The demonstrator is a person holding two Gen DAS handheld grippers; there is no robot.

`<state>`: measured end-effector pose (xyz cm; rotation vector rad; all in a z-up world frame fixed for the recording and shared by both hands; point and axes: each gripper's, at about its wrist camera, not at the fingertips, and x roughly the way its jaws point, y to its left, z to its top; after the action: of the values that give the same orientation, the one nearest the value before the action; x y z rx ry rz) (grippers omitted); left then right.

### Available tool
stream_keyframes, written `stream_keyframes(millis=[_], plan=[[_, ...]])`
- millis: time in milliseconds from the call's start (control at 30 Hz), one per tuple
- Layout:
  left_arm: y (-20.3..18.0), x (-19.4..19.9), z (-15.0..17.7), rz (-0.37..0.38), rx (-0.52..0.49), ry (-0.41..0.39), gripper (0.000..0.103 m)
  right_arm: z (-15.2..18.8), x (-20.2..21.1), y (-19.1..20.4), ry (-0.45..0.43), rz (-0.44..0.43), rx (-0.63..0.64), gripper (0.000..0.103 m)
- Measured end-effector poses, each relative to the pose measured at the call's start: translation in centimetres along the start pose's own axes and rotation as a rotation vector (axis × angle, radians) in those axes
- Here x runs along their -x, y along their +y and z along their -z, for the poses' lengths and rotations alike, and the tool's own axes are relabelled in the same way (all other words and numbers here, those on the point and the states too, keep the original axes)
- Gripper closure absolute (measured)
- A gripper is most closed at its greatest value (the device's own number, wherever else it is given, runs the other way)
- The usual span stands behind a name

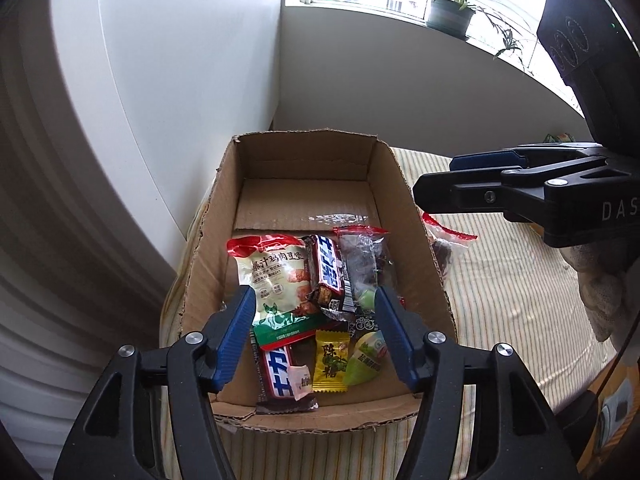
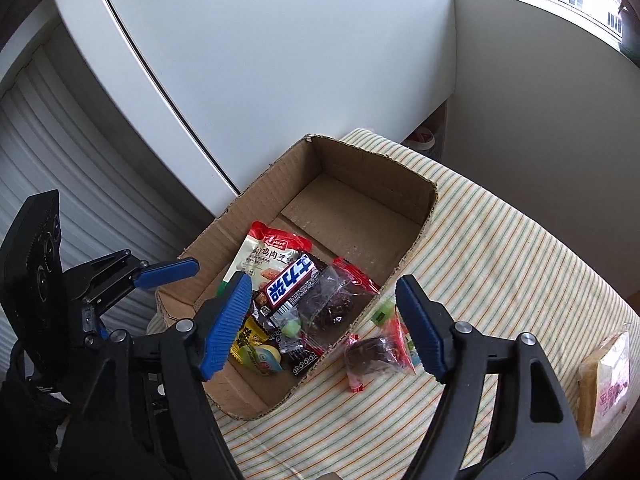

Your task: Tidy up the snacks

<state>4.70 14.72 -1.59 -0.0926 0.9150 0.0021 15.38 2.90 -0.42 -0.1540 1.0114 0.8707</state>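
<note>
Labels: "Mart" pouch (image 2: 276,246) in box (image 1: 416,240) | "DAS" on right gripper (image 1: 430,184) | fingers: both pairs apart, empty

box (image 1: 416,240): plain brown cardboard
tablecloth (image 2: 500,248): cream with thin green and orange stripes
chocolate bar (image 2: 290,282): brown wrapper — blue and white lettering
candy (image 1: 330,362): yellow wrapper, green print
pouch (image 1: 276,270): white — red top, green bottom
pads (image 2: 228,324): blue, ribbed

Between the left tongs (image 1: 315,294), a white pouch (image 1: 276,276) reads "汁鸡肉豆堡"; its red top says "Mart". The yellow sweet (image 1: 330,362) just below reads "陈…糖". The right tongs' (image 1: 434,182) black body shows "DAS".
</note>
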Motion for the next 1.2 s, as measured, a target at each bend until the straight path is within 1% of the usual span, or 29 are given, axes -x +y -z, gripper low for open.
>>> stream_keyframes(millis=[333,500,533,567,633,667,767,833,933,1100,1200], plan=[[-1.0,1.1,0.1,0.021,0.005,-0.034,0.042,1.1,1.6,-5.0,-0.008,0.021,-0.087,0.026],[-1.1,1.5,0.1,0.033,0.02,-0.048,0.042,2.0,1.5,-7.5,0.003,-0.007,-0.148,0.027],[-1.1,1.7,0.2,0.034,0.024,-0.053,0.042,2.1,1.2,-8.0,0.009,-0.009,-0.161,0.039],[-1.1,2.0,0.2,0.033,0.027,-0.058,0.042,2.2,0.8,-8.5,0.025,-0.017,-0.176,0.059],[-1.2,2.5,0.3,0.033,0.032,-0.068,0.042,2.2,-0.4,-9.6,0.061,-0.05,-0.208,0.081],[-1.2,2.7,0.4,0.032,0.033,-0.072,0.042,2.2,-1.1,-9.9,0.074,-0.061,-0.215,0.085],[-1.3,3.5,0.5,0.03,0.035,-0.084,0.042,1.8,-3.4,-10.4,0.106,-0.086,-0.216,0.087],[-1.4,3.9,0.6,0.022,0.03,-0.089,0.042,1.5,-5.0,-10.6,0.133,-0.119,-0.206,0.087],[-1.4,4.2,0.6,0.01,0.024,-0.093,0.042,1.0,-7.2,-10.6,0.168,-0.121,-0.169,0.087],[-1.4,4.2,0.5,-0.002,0.026,-0.089,0.042,0.8,-9.5,-10.5,0.207,-0.169,-0.135,0.087],[-1.6,3.9,0.4,-0.006,0.021,-0.084,0.042,1.1,-10.2,-10.1,0.217,-0.174,-0.098,0.087]])
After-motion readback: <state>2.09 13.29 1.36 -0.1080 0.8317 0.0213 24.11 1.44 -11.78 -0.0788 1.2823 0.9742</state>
